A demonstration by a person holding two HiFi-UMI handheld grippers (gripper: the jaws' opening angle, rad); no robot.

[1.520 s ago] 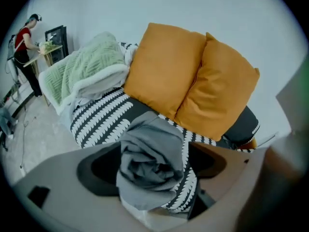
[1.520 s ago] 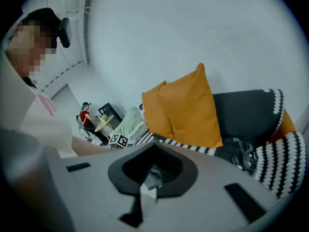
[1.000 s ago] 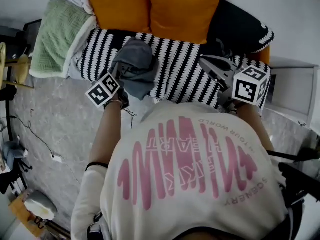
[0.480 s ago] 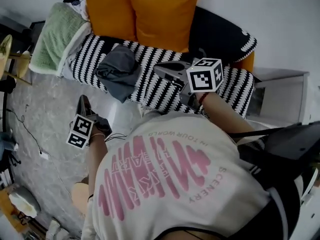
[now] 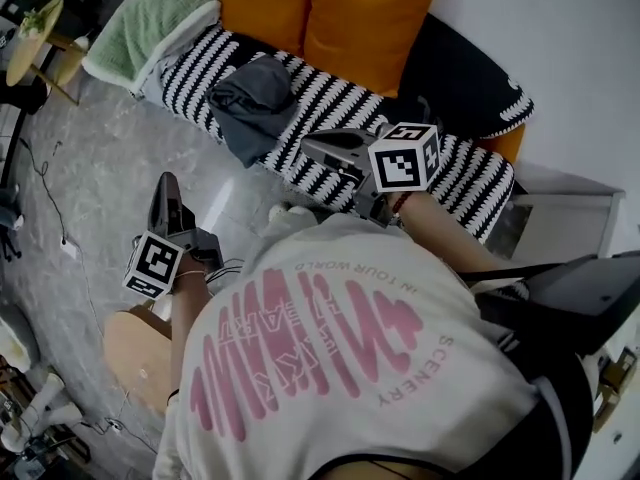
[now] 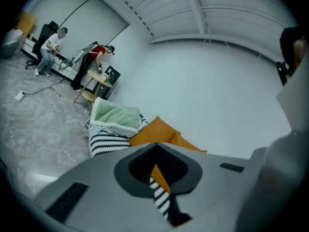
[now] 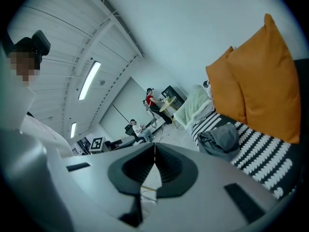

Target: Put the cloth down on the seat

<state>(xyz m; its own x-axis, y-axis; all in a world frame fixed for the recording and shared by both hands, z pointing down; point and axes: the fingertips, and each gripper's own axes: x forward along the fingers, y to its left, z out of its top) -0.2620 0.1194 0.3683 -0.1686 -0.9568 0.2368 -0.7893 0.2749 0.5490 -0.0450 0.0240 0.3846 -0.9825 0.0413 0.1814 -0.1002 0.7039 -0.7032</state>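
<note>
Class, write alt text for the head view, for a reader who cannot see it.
A crumpled grey cloth lies on a black-and-white striped seat in front of orange cushions. The person's left gripper hangs over the floor and the right gripper over the seat, both shut and empty.

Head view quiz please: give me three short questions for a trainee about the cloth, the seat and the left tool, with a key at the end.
1. True or false: the gray cloth lies on the striped seat.
2. Pick one. The left tool is: A. shut with nothing in it; B. shut on the cloth; C. wide open over the cloth.
3. Fill the gap: the cushions standing behind the cloth are ____ in colour.

Key: 1 true; 2 A; 3 orange.
</note>
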